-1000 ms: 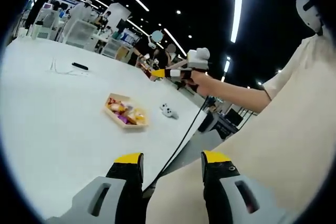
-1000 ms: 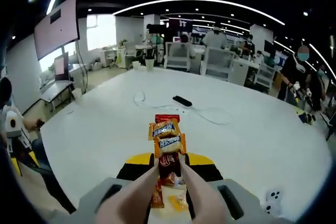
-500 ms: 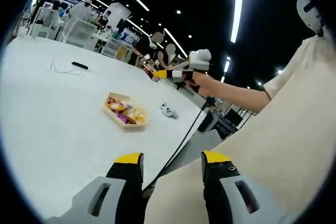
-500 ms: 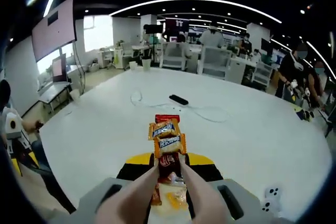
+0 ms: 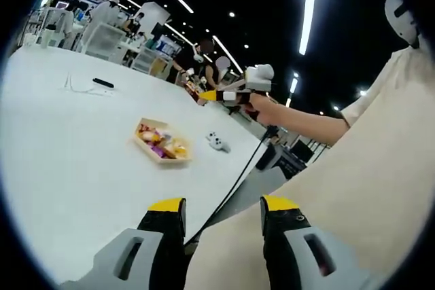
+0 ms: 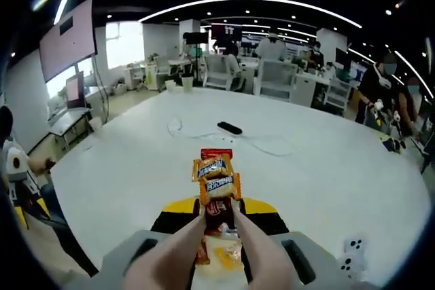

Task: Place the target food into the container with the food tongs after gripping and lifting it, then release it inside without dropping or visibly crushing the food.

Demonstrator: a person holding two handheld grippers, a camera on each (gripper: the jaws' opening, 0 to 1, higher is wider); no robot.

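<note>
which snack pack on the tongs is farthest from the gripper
The red snack pack at the far end of the row. The two orange packs sit nearer, and the dark red pack lies nearest the right gripper.

snack wrappers (image 6: pixel 216 180), print illegible
</note>
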